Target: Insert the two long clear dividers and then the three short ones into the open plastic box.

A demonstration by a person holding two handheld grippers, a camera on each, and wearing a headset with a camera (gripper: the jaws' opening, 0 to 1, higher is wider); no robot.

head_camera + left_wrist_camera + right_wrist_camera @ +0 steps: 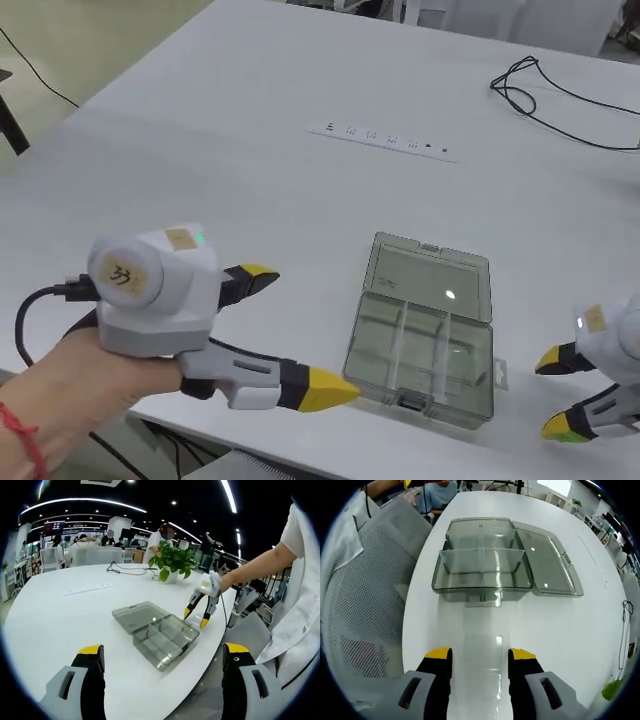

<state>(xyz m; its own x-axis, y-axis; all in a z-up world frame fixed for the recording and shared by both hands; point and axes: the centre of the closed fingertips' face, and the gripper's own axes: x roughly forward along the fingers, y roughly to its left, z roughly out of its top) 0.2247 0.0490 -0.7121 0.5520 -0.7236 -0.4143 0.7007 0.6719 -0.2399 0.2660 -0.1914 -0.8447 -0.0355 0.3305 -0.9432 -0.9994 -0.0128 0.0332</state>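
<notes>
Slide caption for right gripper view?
Open right tool faces the open plastic box, dividers inside, on a white table.

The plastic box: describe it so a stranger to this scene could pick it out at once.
On the white table, look at the near edge. The plastic box lies there, lid folded back flat. Unlike the white power strip and black cable farther off, it is see-through with compartments.

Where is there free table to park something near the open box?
Free: table between power strip and plastic box, plus the left-rear stretch. Crowded: front edge, where left hand-held gripper and right hand-held gripper flank the box.
</notes>
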